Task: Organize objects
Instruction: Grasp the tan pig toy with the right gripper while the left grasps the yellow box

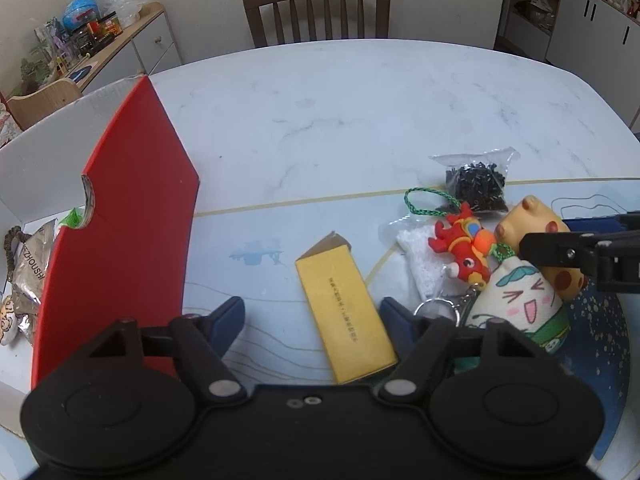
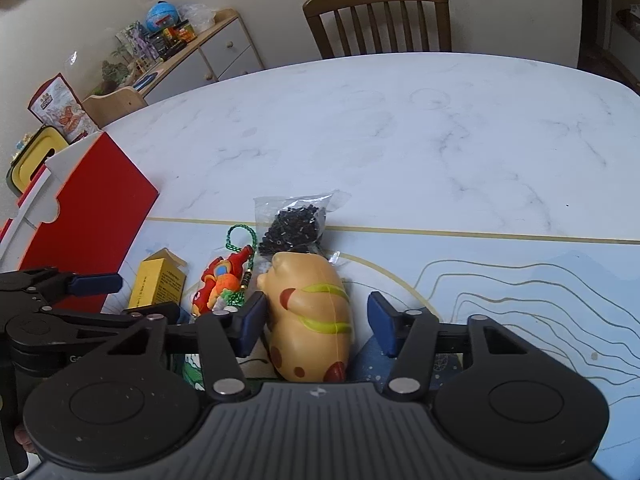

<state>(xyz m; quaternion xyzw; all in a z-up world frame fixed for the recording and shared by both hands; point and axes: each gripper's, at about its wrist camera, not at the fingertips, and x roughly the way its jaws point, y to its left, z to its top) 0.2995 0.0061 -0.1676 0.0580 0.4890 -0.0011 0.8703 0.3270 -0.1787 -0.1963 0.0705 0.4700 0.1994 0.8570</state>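
The red box (image 1: 120, 216) hides most of its own contents behind its raised flap — only part of a foil pouch (image 1: 30, 268) and a scrap of green show; the box runs off the left edge of the left wrist view; the print on the yellow carton (image 1: 346, 312) is too small to read; the left gripper (image 1: 312, 320) covers the carton's near end and the lower part of the white plush (image 1: 520, 300); in the right wrist view the tan toy (image 2: 316, 320) has its near end hidden behind the right gripper (image 2: 316, 324) — whether the left pad touches it cannot be told.
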